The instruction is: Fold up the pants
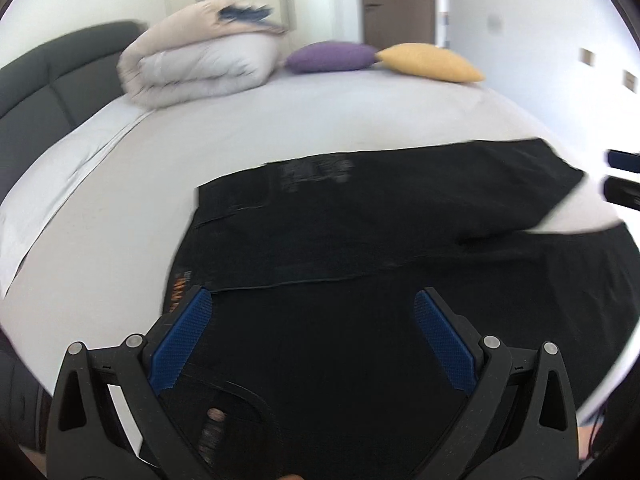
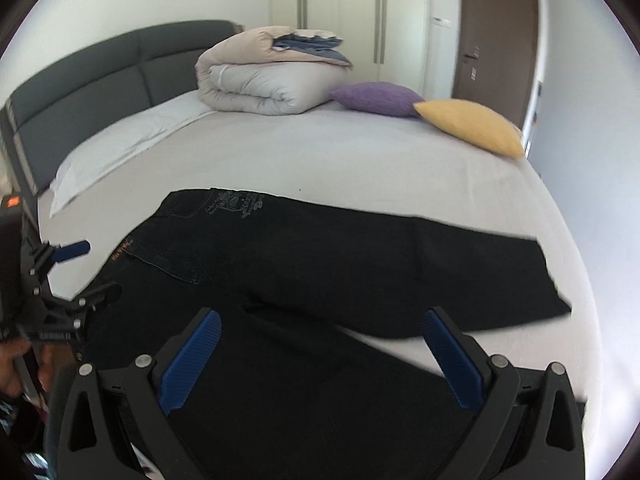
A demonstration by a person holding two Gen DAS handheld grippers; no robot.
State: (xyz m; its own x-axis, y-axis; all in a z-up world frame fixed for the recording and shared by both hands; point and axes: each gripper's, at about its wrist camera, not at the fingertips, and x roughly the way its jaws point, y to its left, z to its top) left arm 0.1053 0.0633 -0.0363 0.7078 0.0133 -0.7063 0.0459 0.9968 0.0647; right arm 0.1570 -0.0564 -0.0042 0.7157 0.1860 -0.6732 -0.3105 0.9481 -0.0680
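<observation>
Black pants (image 2: 304,264) lie spread flat on the white bed (image 2: 320,160), waistband to the left with an orange label (image 2: 125,249), the two legs running right and forking apart. They also show in the left wrist view (image 1: 360,216). My left gripper (image 1: 312,300) is open and empty, hovering over the waist end near the front edge; it also appears at the left of the right wrist view (image 2: 86,270). My right gripper (image 2: 322,318) is open and empty above the near leg. Its tip shows at the right edge of the left view (image 1: 622,178).
A folded duvet (image 2: 272,80) sits at the head of the bed by the dark headboard (image 2: 100,76). A purple cushion (image 2: 376,98) and a yellow cushion (image 2: 472,126) lie at the far right. Wardrobe and brown door (image 2: 496,40) stand behind.
</observation>
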